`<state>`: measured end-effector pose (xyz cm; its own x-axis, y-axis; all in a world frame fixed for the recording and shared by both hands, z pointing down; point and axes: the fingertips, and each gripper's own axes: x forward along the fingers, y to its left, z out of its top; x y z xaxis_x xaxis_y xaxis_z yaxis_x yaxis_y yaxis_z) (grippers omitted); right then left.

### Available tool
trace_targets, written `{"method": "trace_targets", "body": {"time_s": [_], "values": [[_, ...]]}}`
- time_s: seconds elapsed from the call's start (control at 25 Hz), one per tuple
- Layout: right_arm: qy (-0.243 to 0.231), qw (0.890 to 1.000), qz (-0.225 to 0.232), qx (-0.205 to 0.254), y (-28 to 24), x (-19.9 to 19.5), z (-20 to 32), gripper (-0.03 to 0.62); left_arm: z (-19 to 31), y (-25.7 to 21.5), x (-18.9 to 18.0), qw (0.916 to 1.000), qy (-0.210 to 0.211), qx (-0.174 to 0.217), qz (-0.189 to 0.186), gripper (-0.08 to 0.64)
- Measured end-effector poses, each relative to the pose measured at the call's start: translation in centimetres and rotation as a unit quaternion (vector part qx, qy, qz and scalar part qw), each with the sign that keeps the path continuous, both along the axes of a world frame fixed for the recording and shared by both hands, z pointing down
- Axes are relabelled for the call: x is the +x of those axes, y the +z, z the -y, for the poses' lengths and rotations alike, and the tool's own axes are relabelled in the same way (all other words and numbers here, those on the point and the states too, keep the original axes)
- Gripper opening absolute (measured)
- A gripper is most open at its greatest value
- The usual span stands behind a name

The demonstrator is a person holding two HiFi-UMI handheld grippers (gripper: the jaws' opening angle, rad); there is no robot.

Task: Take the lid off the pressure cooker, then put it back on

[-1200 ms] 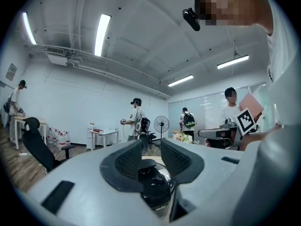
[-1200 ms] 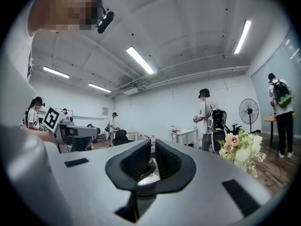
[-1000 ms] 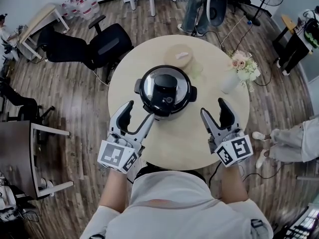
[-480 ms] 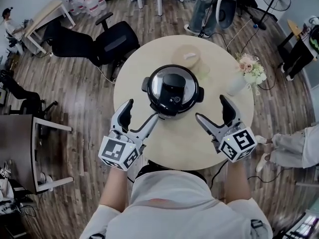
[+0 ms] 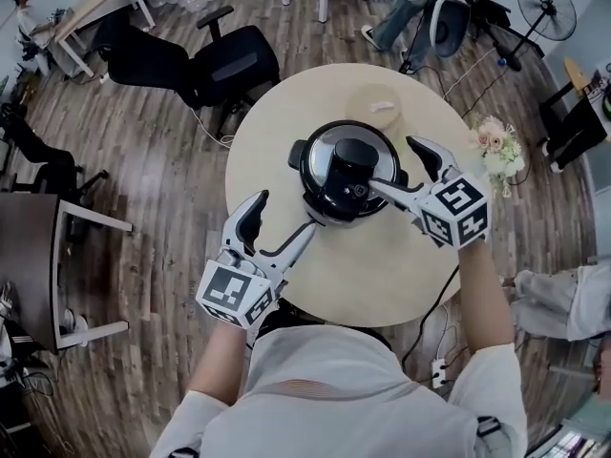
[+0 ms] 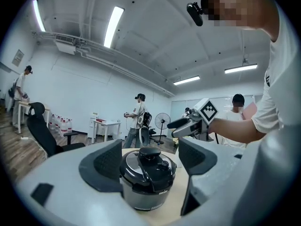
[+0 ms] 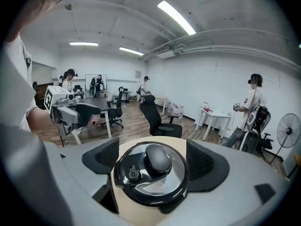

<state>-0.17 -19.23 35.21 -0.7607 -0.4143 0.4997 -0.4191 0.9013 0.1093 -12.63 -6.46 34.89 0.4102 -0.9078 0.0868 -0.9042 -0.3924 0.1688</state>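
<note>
Both tools had just been opening, and each stood wide with nothing clamped. The right gripper (image 5: 393, 164) had made the bigger move: from the near edge of the round table (image 5: 382, 275) it swung in to the cooker's right side and tipped downward. In its own view the lid (image 7: 153, 173) lay straight ahead and a little below. The black lid handle (image 7: 157, 158) sat framed between the two pads, but neither pad touched it.

The left gripper (image 5: 284, 214) had only crept forward. It pointed level at the pressure cooker (image 6: 146, 175), which stood just beyond its jaw tips and centred in the gap. From the head view its inner jaw tip ended right at the pot's near-left flank; whether it touched there could not be told.

The lid was still seated on the pressure cooker (image 5: 346, 170), so removal had not begun. The shift read as lining up: the right tool probably for the handle, the left likely to steady the body. The next step would seemingly need the right jaws brought down around the handle before closing.
</note>
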Motion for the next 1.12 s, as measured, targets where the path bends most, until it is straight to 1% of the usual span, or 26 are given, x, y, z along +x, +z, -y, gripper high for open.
{"method": "trace_targets", "body": {"time_s": [0.12, 0.24, 0.32, 0.44, 0.6, 0.68, 0.8, 0.96, 1.12], "values": [[-0.032, 0.998, -0.036, -0.044, 1.9, -2.0, 1.3, 0.446, -0.1, 0.4, -0.6, 1.0000, -0.003, 0.000, -0.005, 0.360], [-0.058, 0.991, -0.083, -0.082, 4.3, -3.7, 2.6, 0.446, 0.0, 0.6, -1.4, 0.9999, -0.006, -0.002, -0.010, 0.360], [-0.072, 0.985, -0.124, -0.097, 6.2, -4.4, 3.4, 0.446, 0.0, 0.8, -1.8, 0.9999, -0.008, -0.005, -0.012, 0.360], [-0.085, 0.973, -0.186, -0.108, 8.7, -5.2, 4.5, 0.446, -0.2, 1.3, -2.3, 0.9997, -0.011, -0.009, -0.017, 0.359], [-0.104, 0.954, -0.255, -0.119, 11.3, -5.9, 5.5, 0.446, -0.5, 2.0, -2.6, 0.9995, -0.012, -0.015, -0.026, 0.359], [-0.113, 0.945, -0.275, -0.137, 12.2, -6.1, 5.6, 0.446, -0.6, 2.2, -2.7, 0.9993, -0.013, -0.017, -0.029, 0.360], [-0.124, 0.934, -0.290, -0.170, 13.2, -6.3, 5.1, 0.446, -0.9, 2.5, -3.1, 0.9991, -0.016, -0.018, -0.034, 0.360], [-0.136, 0.925, -0.313, -0.166, 13.7, -6.5, 4.8, 0.446, -1.1, 2.8, -3.8, 0.9989, -0.022, -0.020, -0.037, 0.360], [-0.141, 0.920, -0.325, -0.167, 14.0, -6.5, 4.7, 0.445, -1.1, 3.1, -3.9, 0.9988, -0.022, -0.022, -0.037, 0.359]]}}
